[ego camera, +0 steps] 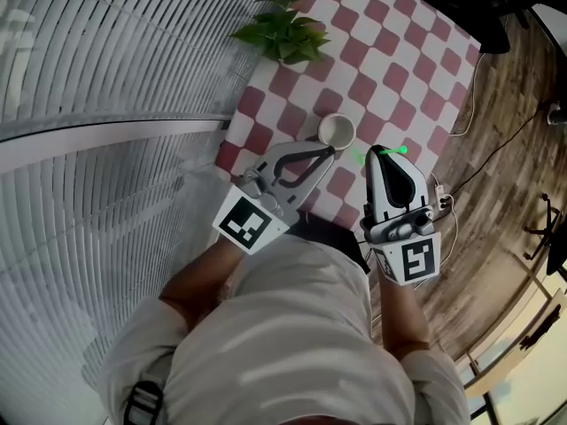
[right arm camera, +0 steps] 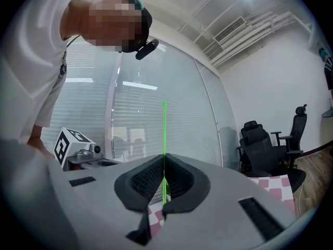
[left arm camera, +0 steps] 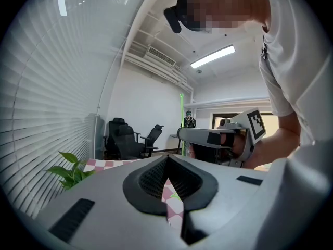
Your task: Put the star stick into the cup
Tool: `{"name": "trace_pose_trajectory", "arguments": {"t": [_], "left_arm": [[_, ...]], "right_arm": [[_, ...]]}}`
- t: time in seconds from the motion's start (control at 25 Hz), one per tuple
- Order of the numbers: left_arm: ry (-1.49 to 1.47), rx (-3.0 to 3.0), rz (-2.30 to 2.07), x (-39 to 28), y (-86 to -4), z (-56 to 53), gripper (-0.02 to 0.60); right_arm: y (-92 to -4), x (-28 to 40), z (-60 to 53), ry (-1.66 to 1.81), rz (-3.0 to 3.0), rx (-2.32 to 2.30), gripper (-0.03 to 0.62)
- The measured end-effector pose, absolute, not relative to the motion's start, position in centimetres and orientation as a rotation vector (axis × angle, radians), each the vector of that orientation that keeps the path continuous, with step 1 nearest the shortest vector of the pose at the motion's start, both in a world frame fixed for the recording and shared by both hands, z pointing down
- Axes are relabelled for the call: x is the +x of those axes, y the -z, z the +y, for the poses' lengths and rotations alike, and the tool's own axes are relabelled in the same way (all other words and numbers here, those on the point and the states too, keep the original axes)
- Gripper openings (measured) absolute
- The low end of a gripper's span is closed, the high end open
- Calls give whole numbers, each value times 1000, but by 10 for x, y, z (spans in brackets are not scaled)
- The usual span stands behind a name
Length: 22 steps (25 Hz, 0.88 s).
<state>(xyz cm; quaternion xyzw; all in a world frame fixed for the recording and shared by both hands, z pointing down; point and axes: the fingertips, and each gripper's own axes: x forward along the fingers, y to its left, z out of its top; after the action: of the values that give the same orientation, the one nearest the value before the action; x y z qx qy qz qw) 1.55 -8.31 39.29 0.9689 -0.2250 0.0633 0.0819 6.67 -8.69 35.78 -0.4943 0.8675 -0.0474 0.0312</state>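
While I hold the right gripper (right arm camera: 163,177) with its jaws clamped on the star stick (right arm camera: 165,132), the thin green shaft stands upright above them. My left gripper (left arm camera: 167,176) has its jaws closed on nothing, their tips just beside the cup (ego camera: 337,131).

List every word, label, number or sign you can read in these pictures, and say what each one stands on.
None: no word, brand or number can be read.
Only signs: black-and-white square code patterns, without letters, on the left marker cube of the left gripper and the right marker cube of the right gripper.
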Motion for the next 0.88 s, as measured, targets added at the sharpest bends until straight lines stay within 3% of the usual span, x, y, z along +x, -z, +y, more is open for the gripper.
{"name": "trace_pose_trajectory", "arguments": {"t": [0.88], "left_arm": [[-266,2900,-679,8,-442,-95,32]], "right_arm": [[-405,56,-97,173,2666,-1448,32]]}}
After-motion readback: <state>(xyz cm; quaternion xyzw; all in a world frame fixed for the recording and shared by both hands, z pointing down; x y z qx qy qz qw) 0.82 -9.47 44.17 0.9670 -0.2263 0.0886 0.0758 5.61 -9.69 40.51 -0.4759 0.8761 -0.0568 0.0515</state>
